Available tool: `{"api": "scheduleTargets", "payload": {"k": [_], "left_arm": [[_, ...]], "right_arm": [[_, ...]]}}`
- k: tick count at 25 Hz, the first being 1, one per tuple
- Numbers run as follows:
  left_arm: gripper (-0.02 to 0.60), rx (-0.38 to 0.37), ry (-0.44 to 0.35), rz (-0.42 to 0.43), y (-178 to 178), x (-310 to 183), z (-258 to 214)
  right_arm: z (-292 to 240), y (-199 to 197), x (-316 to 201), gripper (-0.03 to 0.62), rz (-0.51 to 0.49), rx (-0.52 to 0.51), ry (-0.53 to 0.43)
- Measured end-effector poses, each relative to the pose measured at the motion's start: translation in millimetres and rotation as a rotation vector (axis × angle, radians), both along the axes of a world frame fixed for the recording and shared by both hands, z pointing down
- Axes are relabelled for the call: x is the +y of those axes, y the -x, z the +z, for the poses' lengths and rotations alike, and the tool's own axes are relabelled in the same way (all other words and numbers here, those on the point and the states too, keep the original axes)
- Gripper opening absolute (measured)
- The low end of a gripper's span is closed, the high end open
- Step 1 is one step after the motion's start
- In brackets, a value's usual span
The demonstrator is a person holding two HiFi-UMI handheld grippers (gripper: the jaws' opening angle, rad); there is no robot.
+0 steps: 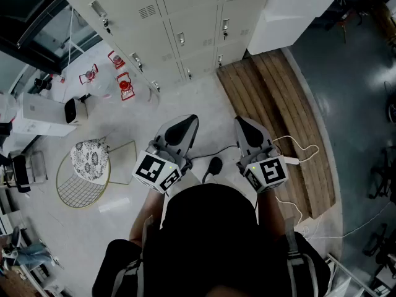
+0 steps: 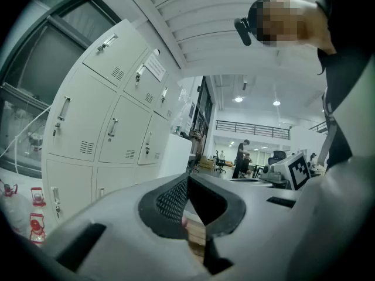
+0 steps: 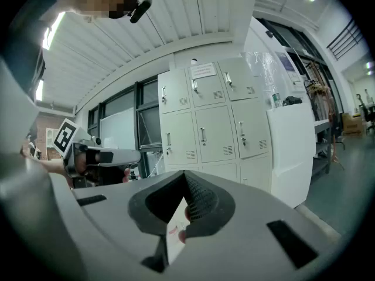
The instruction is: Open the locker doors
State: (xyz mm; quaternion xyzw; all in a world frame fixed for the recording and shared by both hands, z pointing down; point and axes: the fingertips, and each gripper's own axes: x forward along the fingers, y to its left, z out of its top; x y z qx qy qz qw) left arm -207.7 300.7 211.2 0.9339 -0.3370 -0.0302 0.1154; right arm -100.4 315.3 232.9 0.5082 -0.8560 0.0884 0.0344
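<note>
1. The left hand-held gripper (image 1: 187,124) sits low in front of the person. Its jaws are pinched together with nothing between them, and its own view shows the pads meeting at the tip (image 2: 187,181).
2. The right hand-held gripper (image 1: 244,126) is level with it, just to the side at 3 o'clock. Its jaws are also fully closed and empty, as its own view shows (image 3: 186,183).
3. In the head view the locker doors (image 1: 185,17) lie at 12 o'clock from both grippers, well apart from them. Every door I can see is closed, and neither gripper touches a handle.
4. In the left gripper view the doors (image 2: 111,127) fill the 10 o'clock side. In the right gripper view they stand almost dead ahead, at 12 to 1 o'clock (image 3: 211,122).
5. A white cabinet (image 1: 291,11) stands just beside the lockers on their right.
6. A strip of wooden planks (image 1: 281,110) lies on the floor at 2 o'clock from the right gripper and runs up to that cabinet.
7. A white cable (image 1: 307,146) trails from the right gripper across the planks.
8. A wire stool (image 1: 86,166) with a patterned cushion is at 9 o'clock from the left gripper.
9. Two red lanterns (image 1: 124,86) sit at 11 o'clock, near the foot of the lockers.
</note>
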Motion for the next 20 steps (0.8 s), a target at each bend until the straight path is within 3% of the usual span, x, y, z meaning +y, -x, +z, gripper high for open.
{"api": "scheduleTargets", "payload": {"k": [3, 13, 20], "left_arm": [[0.018, -0.005, 0.002, -0.002, -4.3, 3.0, -0.1], [0.018, -0.013, 0.009, -0.025, -16.7, 10.4, 2.0], [0.018, -0.015, 0.024, 0.003, -24.9, -11.3, 10.2]], "right_arm": [[-1.4, -2.7, 2.0, 0.003, 0.014, -0.039, -0.005], [2.9, -23.5, 11.2, 0.004, 0.004, -0.006, -0.005], [9.3, -33.6, -1.1, 0.005, 0.022, -0.032, 0.009]]}}
